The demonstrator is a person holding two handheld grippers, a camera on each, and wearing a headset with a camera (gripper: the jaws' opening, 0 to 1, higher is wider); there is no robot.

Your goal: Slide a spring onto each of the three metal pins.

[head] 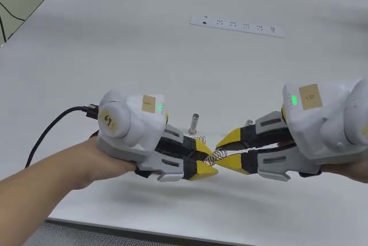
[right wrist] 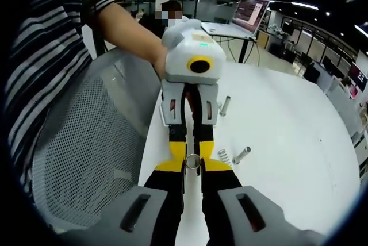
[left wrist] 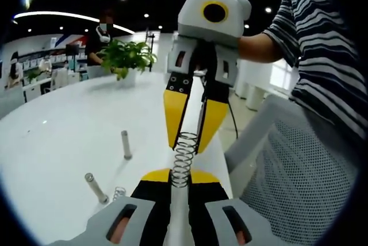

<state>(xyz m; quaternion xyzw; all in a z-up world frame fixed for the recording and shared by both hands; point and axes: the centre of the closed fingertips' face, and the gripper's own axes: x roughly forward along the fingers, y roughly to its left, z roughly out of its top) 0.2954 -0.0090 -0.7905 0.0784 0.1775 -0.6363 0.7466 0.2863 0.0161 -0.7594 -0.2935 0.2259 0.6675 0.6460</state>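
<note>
— Where's the spring (head: 217, 156)?
— In the air above the table's (head: 172, 45) near edge! The left gripper (head: 206, 160) pinches one end and the right gripper (head: 225, 153) nips the other.
— And the pins?
— One pin (head: 195, 123) stands just beyond the grippers. A second spring (left wrist: 119, 192) lies beside another pin (left wrist: 95, 187).

Silver spring (head: 217, 156) near upright pin (head: 195, 123)

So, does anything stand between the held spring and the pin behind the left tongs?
Nothing visible blocks it. The left tongs and right tongs grip the spring; a loose spring lies by the pin's foot, but its top is free.
</note>
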